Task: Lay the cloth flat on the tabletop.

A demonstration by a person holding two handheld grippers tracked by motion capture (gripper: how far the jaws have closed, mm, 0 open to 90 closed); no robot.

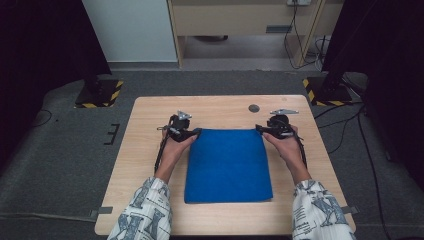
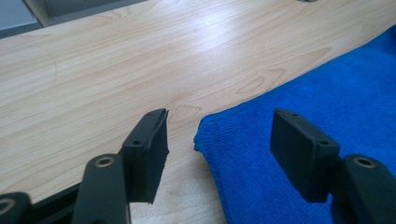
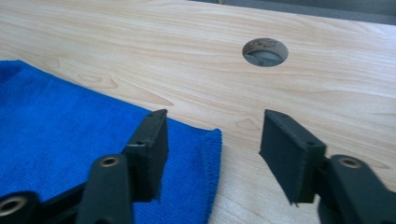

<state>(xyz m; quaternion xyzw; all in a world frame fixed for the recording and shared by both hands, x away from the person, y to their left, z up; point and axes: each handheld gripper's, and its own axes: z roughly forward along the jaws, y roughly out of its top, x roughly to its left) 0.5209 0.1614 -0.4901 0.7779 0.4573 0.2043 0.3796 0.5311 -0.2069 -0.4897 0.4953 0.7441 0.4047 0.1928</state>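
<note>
Blue microfibre, by the look of its fine nap, makes up the cloth (image 1: 228,165) lying flat in the middle of the desk (image 1: 145,150), a folded rectangle with its far edge level with both hands. It should handle as light, soft and limp: no stiffness to lever against, so it will drape and sag from wherever it is pinched, and the doubled layers could slide apart if only the top one is caught. The corners are the sensible places to take hold. At the far left corner the left tool (image 1: 186,132) stands open, its jaws straddling the cloth's corner (image 2: 205,135) with nothing gripped; one pad sits over bare wood, the other over the fabric. At the far right corner the right tool (image 1: 270,130) is likewise open and empty, its jaws either side of the hemmed edge (image 3: 210,158). Beyond that corner a round cable hole (image 3: 265,52) pierces the wood, near but apart from the cloth. Nothing else lies on the desk, so I judge the way clear; the only snag might be a pad scraping wood instead of slipping under the hem.
</note>
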